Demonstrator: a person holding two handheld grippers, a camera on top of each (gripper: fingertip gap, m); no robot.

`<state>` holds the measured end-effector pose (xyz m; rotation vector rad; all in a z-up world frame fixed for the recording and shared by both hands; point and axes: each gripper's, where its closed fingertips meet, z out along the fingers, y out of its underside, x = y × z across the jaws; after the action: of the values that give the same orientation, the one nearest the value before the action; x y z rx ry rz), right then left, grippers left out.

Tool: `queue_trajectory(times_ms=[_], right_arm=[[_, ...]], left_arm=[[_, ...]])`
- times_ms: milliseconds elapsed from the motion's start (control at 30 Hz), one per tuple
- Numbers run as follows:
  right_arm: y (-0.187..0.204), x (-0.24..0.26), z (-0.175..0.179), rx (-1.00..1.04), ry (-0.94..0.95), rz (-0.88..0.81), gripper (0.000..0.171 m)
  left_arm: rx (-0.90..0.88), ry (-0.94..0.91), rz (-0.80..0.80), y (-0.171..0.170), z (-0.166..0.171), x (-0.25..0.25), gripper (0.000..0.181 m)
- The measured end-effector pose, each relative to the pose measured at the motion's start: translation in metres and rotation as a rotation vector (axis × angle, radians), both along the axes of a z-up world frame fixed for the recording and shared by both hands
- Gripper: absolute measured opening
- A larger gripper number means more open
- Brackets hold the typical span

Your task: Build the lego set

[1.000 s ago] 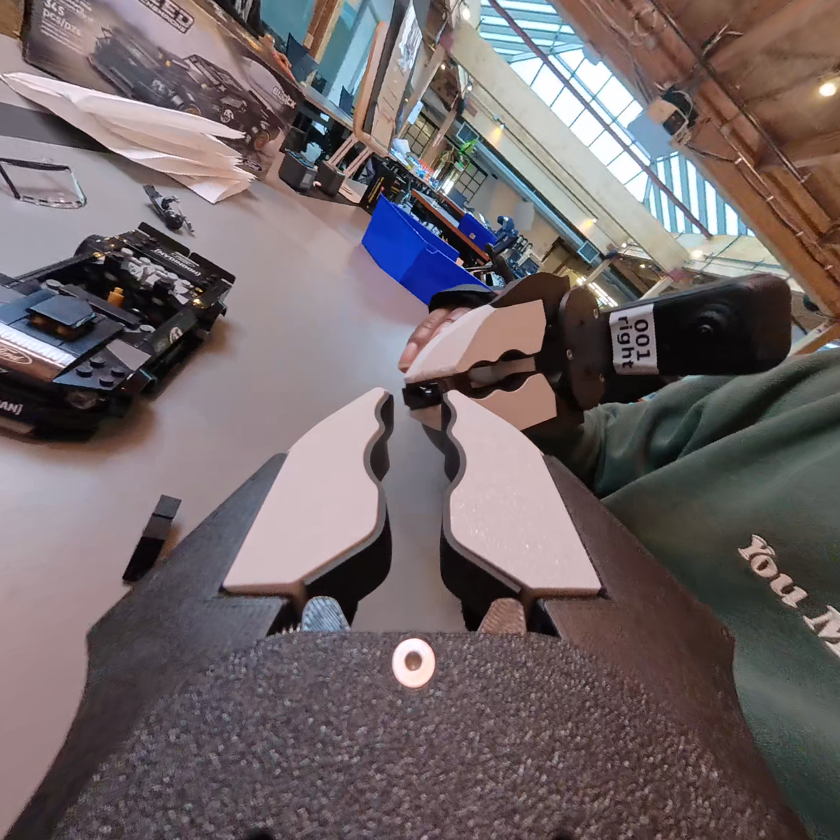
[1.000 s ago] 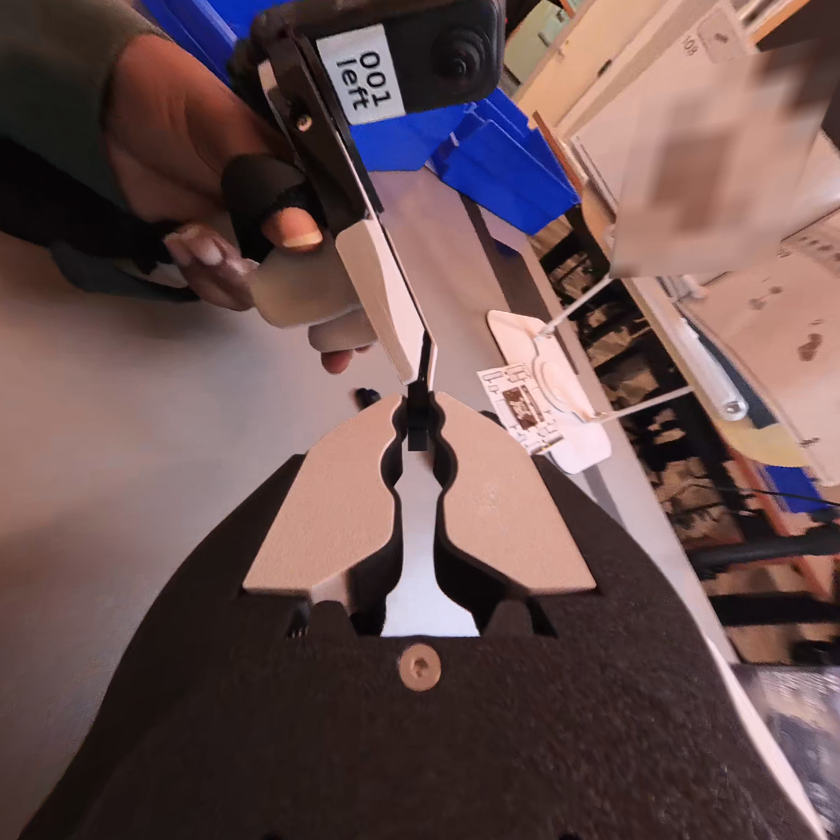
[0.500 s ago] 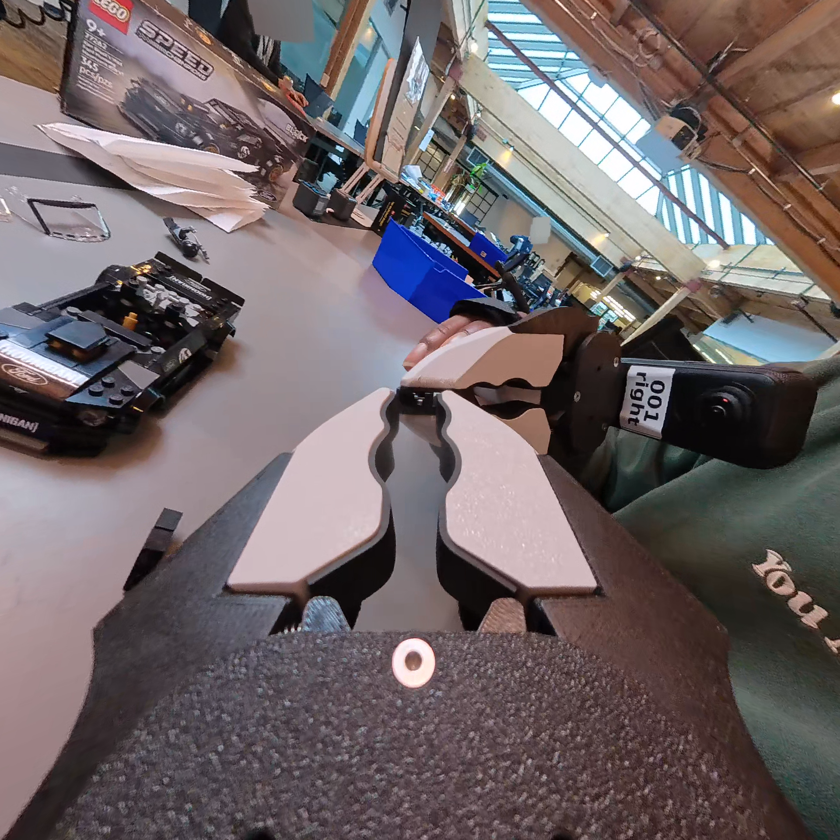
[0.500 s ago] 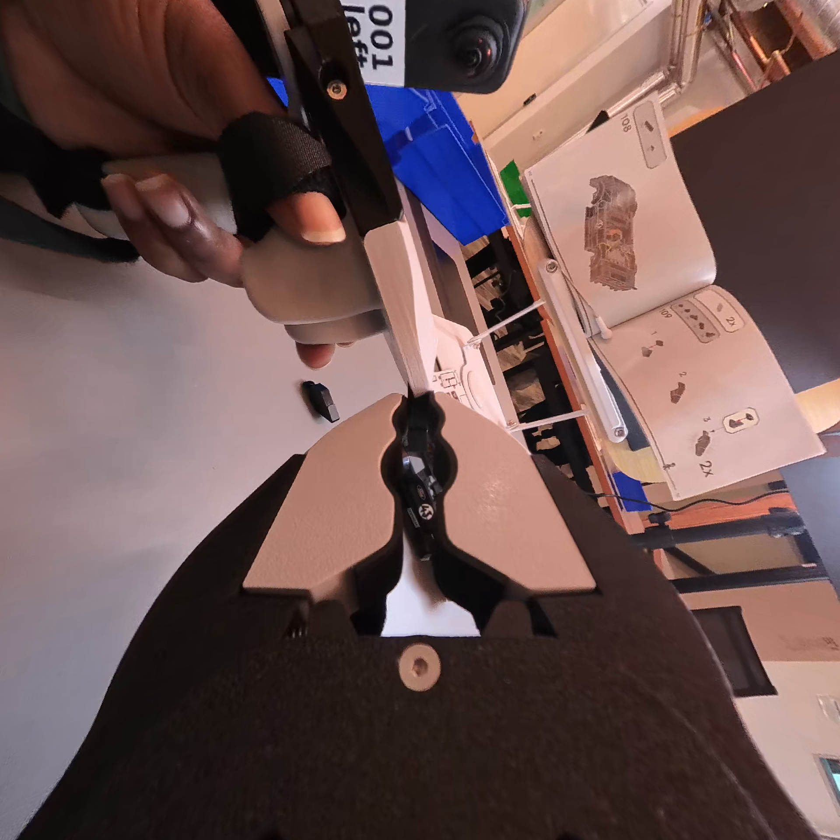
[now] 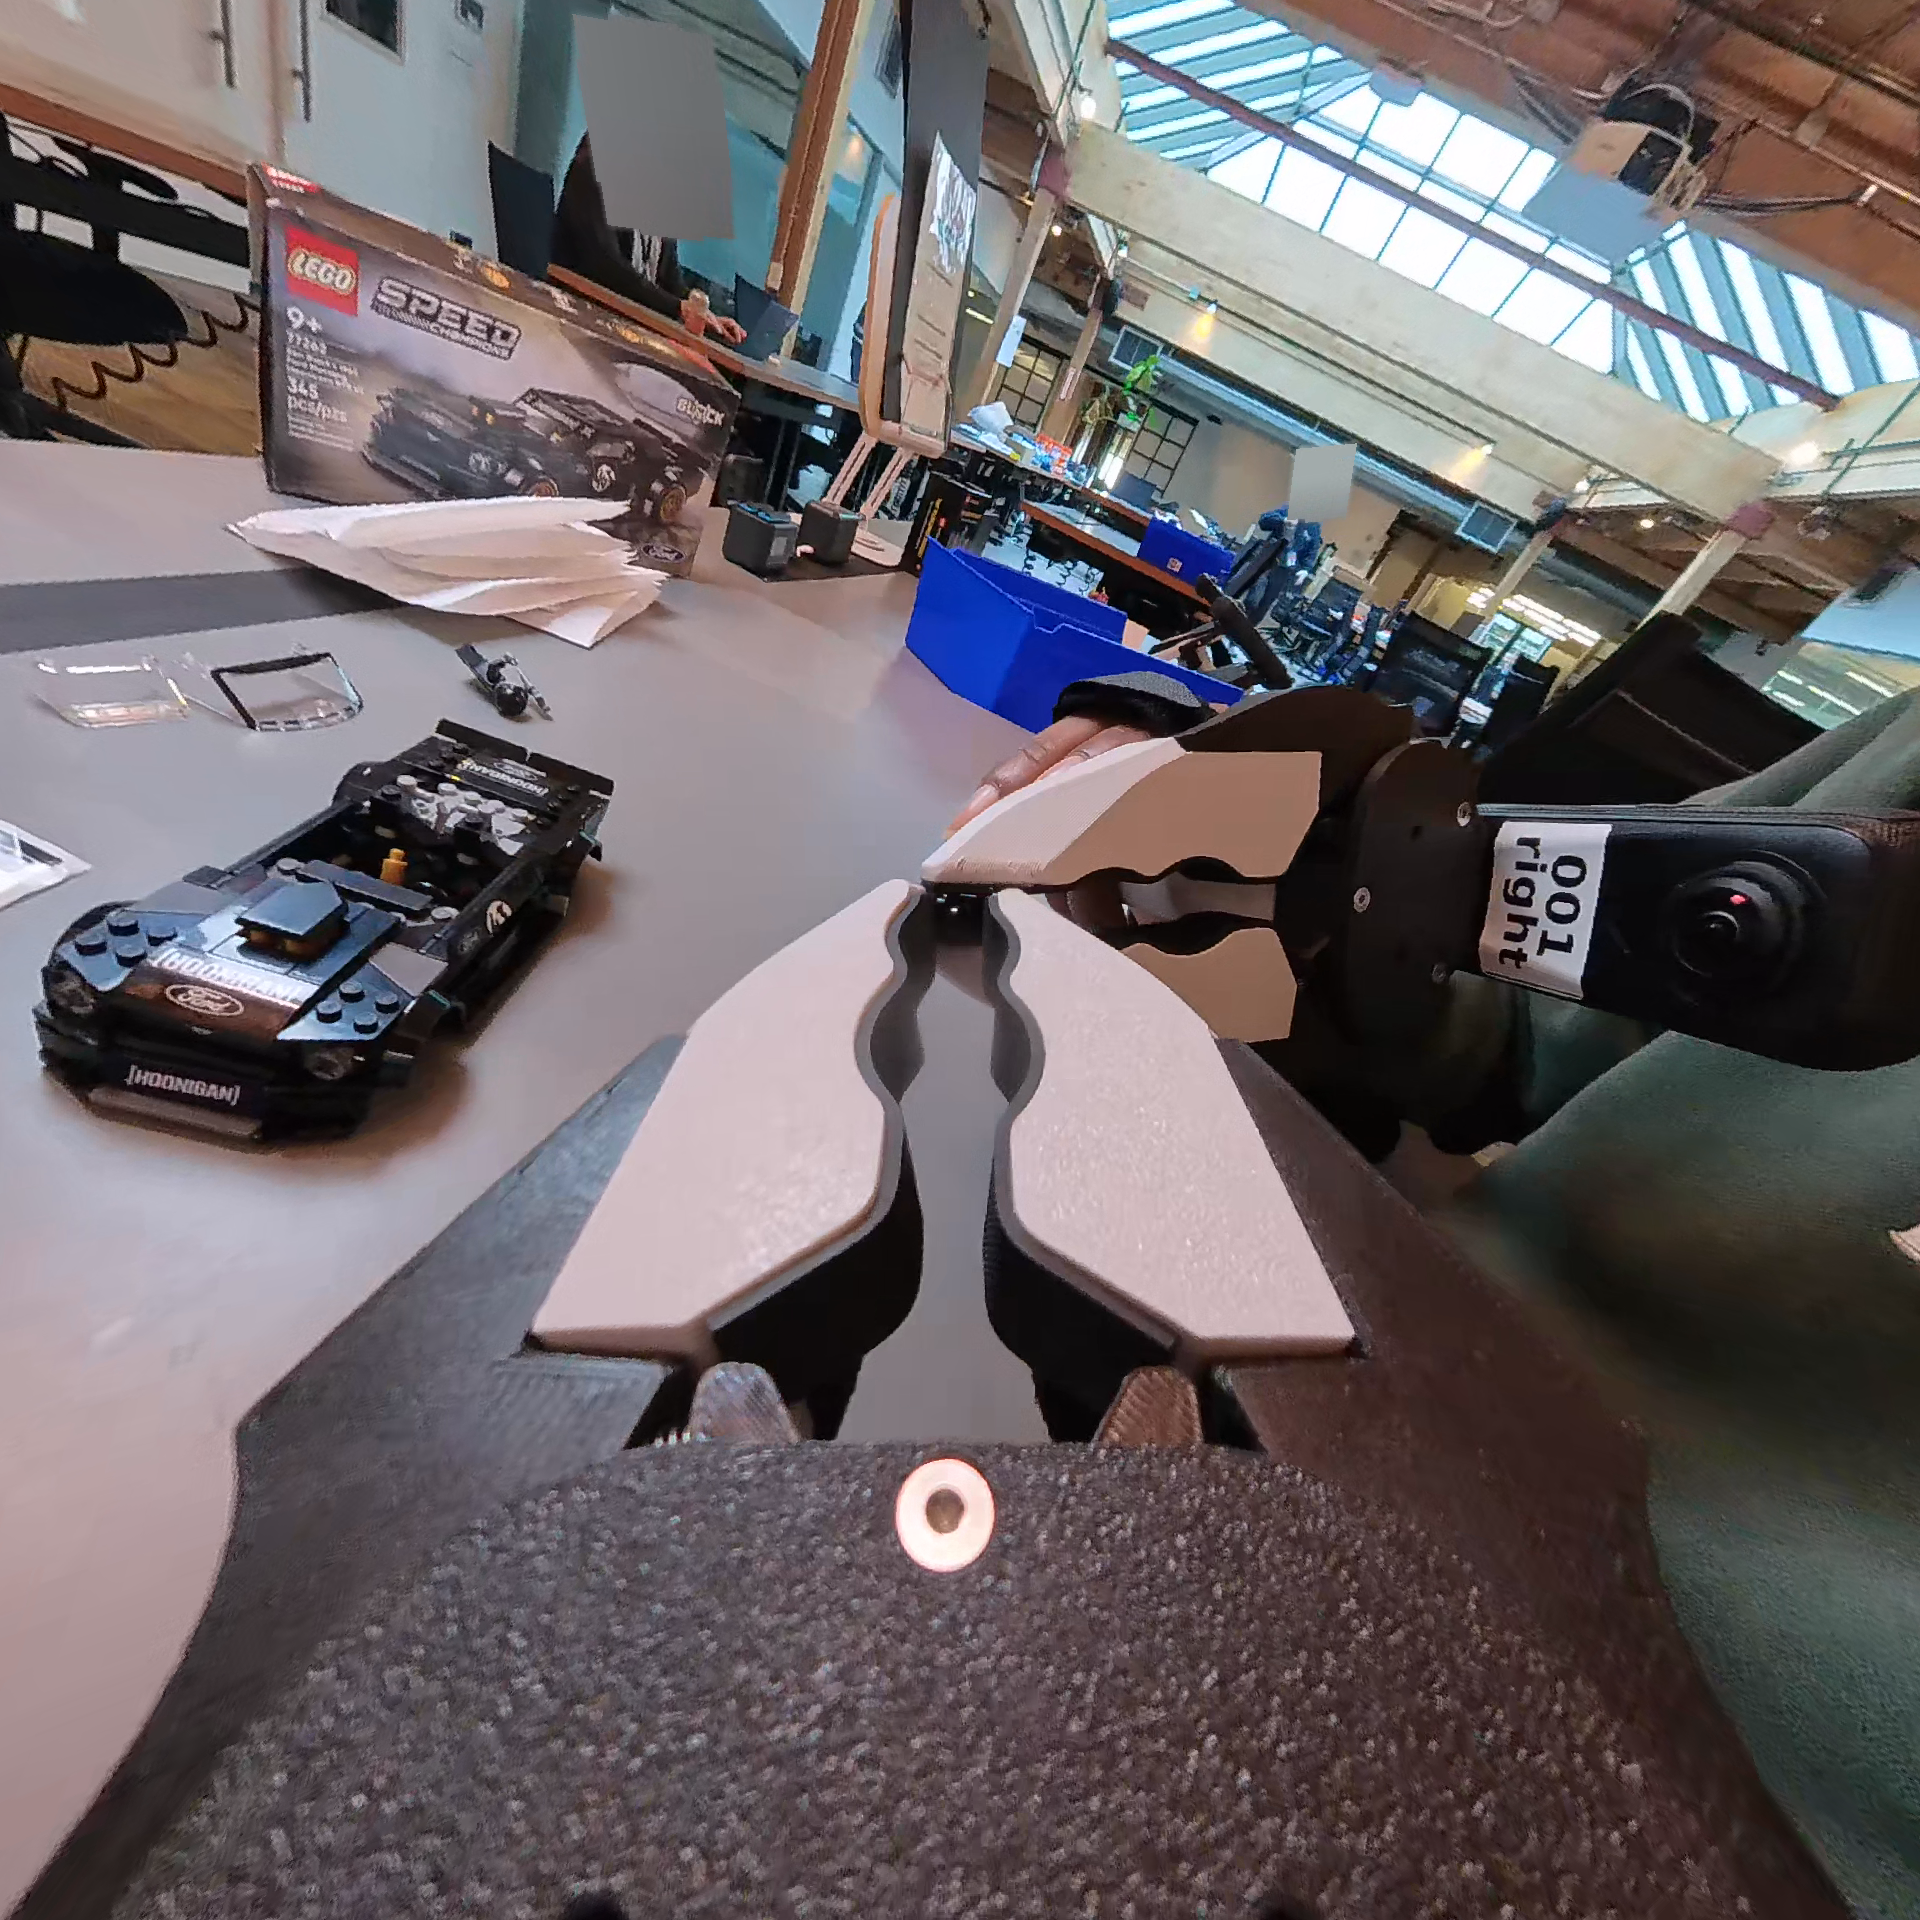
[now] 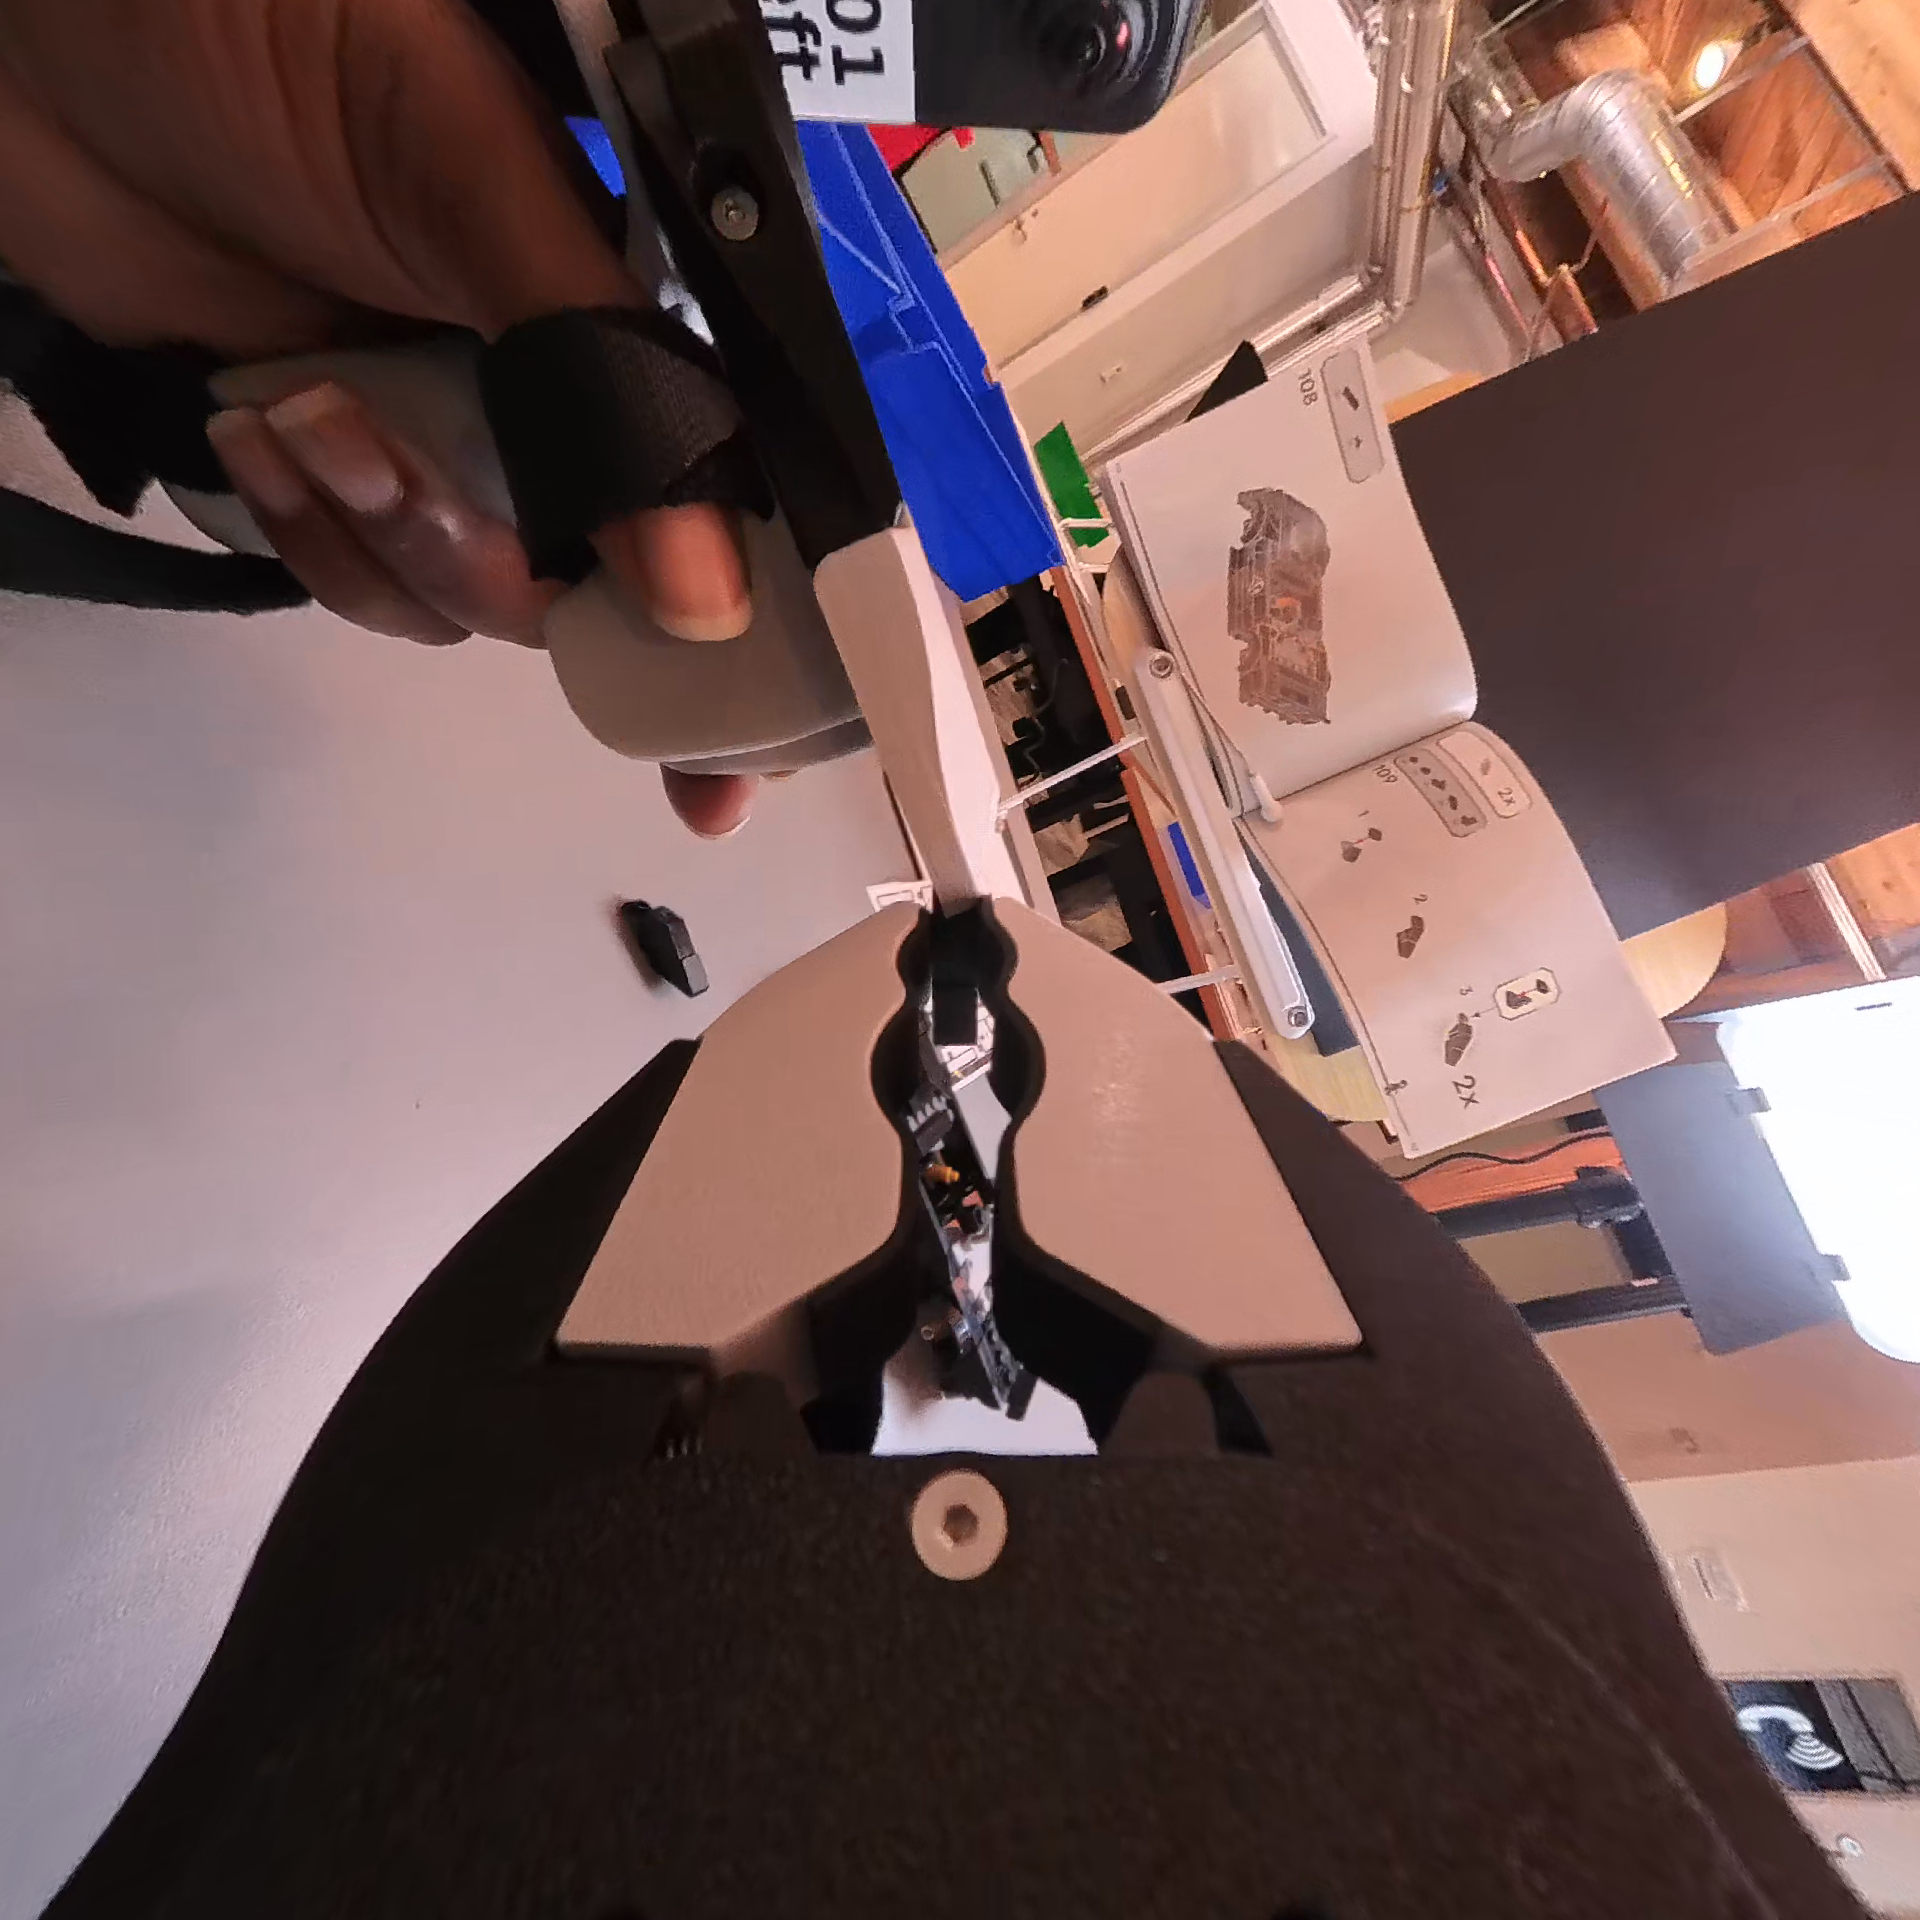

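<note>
Black brick (image 6: 954, 971) between both grippers' jaws

A black lego car (image 5: 312, 925) with white lettering sits left of frame; blue bins (image 5: 1023, 644) lie beyond the grey table (image 5: 727, 769).

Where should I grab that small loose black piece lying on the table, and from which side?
Judging from the right wrist view, the loose black piece lies flat on the grey table, apart from everything else. Come straight down from above and pinch its two long flat sides across the narrow width. Its sloped end would probably slip, so avoid gripping it lengthwise.
</note>
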<state>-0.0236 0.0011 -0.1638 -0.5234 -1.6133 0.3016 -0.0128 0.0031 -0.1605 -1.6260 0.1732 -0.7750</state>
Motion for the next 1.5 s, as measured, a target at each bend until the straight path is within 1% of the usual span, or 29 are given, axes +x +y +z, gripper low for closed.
queue_trajectory(times_ms=[133,233,333,367,433,500,567,633,733,833,1000,1200,1267,1400,1500], right_arm=[[-0.001,0.000,0.003,0.002,0.025,0.000,0.008],[-0.001,0.001,0.007,-0.007,0.050,0.006,0.008],[-0.003,0.000,0.013,-0.075,0.081,0.034,0.010],[-0.005,0.001,0.016,-0.121,0.087,0.054,0.013],[-0.010,0.004,0.022,-0.253,0.079,0.117,0.025],[-0.013,0.006,0.022,-0.466,0.033,0.204,0.031],[-0.012,0.007,0.021,-0.677,-0.028,0.267,0.034],[-0.010,0.008,0.023,-0.843,-0.058,0.330,0.037],[-0.018,0.014,0.022,-0.987,-0.135,0.452,0.037],[-0.028,0.020,0.024,-1.023,-0.172,0.528,0.036],[-0.038,0.026,0.027,-1.037,-0.200,0.591,0.016],[-0.037,0.026,0.027,-1.018,-0.209,0.561,0.014],[-0.034,0.025,0.025,-0.984,-0.215,0.526,0.014],[-0.033,0.024,0.019,-0.951,-0.256,0.486,0.014],[-0.033,0.024,0.014,-0.939,-0.277,0.473,0.014]], left_arm=[[0.034,0.025,0.016,-0.001,0.003,0.000,0.009],[0.062,0.009,0.022,-0.002,0.007,0.001,0.008],[0.116,-0.006,0.012,-0.002,0.016,0.000,0.007],[0.142,-0.002,0.008,-0.003,0.019,0.000,0.006],[0.197,0.014,-0.001,-0.008,0.026,-0.001,0.006],[0.233,0.024,-0.016,-0.012,0.029,-0.003,0.005],[0.249,0.026,-0.045,-0.015,0.030,-0.002,0.005],[0.285,0.018,-0.103,-0.021,0.034,0.004,0.006],[0.320,-0.009,-0.190,-0.030,0.037,0.014,0.006],[0.345,-0.019,-0.239,-0.036,0.038,0.020,0.006],[0.356,-0.041,-0.289,-0.040,0.038,0.027,0.006],[0.358,-0.048,-0.287,-0.040,0.039,0.024,0.005],[0.348,-0.017,-0.276,-0.039,0.036,0.023,0.006],[0.327,0.106,-0.255,-0.036,0.026,0.023,0.016],[0.320,0.155,-0.240,-0.034,0.022,0.023,0.011]])
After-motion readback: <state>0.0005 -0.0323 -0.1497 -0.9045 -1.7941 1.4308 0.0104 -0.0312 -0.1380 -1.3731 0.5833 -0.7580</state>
